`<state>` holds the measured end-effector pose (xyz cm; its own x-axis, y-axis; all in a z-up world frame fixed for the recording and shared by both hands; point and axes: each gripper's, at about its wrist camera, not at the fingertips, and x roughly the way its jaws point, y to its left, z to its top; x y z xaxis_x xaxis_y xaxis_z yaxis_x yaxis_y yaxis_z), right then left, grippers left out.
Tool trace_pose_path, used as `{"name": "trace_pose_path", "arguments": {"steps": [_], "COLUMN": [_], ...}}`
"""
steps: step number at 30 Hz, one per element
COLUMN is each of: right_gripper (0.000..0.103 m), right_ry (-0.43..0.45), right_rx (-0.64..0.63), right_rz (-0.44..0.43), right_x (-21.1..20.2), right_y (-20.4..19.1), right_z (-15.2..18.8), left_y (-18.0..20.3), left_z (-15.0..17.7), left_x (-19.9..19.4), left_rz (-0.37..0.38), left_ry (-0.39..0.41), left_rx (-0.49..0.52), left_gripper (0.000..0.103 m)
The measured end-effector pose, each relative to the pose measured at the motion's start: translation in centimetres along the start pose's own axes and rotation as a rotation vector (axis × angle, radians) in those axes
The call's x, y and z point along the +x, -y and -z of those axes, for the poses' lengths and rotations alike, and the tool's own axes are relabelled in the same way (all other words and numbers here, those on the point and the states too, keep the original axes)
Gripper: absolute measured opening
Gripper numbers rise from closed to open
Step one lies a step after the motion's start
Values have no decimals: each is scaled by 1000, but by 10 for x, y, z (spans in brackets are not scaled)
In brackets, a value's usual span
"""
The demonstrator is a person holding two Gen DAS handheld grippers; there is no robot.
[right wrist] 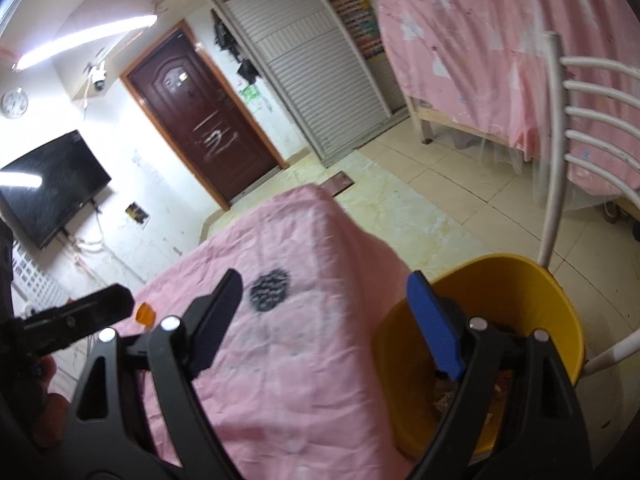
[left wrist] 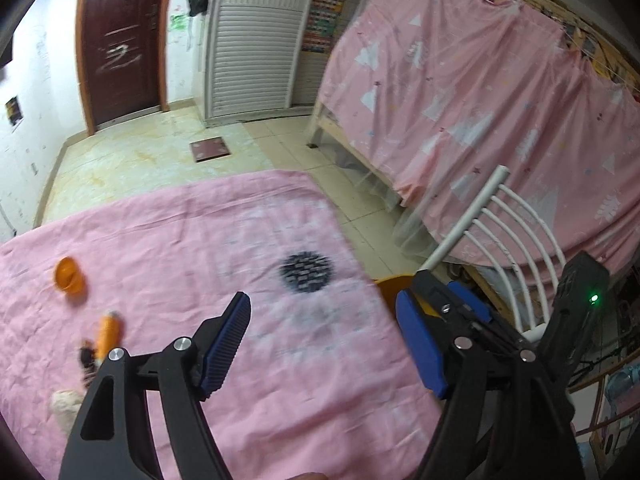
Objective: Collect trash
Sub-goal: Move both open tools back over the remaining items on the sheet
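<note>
Pink cotton cloth [left wrist: 240, 240], wrinkled and a bit faded in patches, covers the table I'm working over, and I'll use the round dark spiky print [left wrist: 306, 272] on it as my landmark. Floor beyond the table is glossy cream tile, with a dark red wooden door [left wrist: 120, 40] and a white slatted cupboard [left wrist: 256, 40] at the back.

Trash still on the cloth, all well off to the left of the print in the left wrist view: a small round orange plastic lid or cup [left wrist: 70, 274], an orange tube-shaped thing [left wrist: 107, 332] with a dark scrap [left wrist: 86, 356] at its near end, and a crumpled off-white lump [left wrist: 64, 402] nearest the camera. It's motion-blurred, so I can't tell exactly what those are.

Right of the print, just past the table edge, sits the yellow plastic bucket [right wrist: 500, 280], smooth and round, with some mixed scraps at the bottom. It's on a white metal chair [right wrist: 556, 140] with curved back bars, in front of a bed draped in pink printed fabric [left wrist: 480, 100].

Left gripper [left wrist: 324, 344]: black frame, ribbed blue pads, jaws spread apart with nothing between them. Right gripper [right wrist: 324, 320]: also spread wide and empty, one finger over the cloth and the other over the bucket's rim.
</note>
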<state>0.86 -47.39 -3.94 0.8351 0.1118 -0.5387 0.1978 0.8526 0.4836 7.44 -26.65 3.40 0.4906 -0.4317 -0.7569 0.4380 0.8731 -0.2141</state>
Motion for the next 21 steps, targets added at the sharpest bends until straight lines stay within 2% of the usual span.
{"name": "trace_pose_path", "arguments": {"steps": [12,21], "right_gripper": [81,81], "right_ry": [-80,-125], "right_rx": [-119,-197], "right_rz": [-71,-123], "right_x": [29,39], "right_y": [-68,-113], "right_z": [16,31], "left_y": [-91,-142], "left_z": [28,47], "left_x": [-31,-42], "left_rz": [-166,-284], "left_ry": [5,-32], "left_rx": [-84,-140], "left_gripper": [69,69]}}
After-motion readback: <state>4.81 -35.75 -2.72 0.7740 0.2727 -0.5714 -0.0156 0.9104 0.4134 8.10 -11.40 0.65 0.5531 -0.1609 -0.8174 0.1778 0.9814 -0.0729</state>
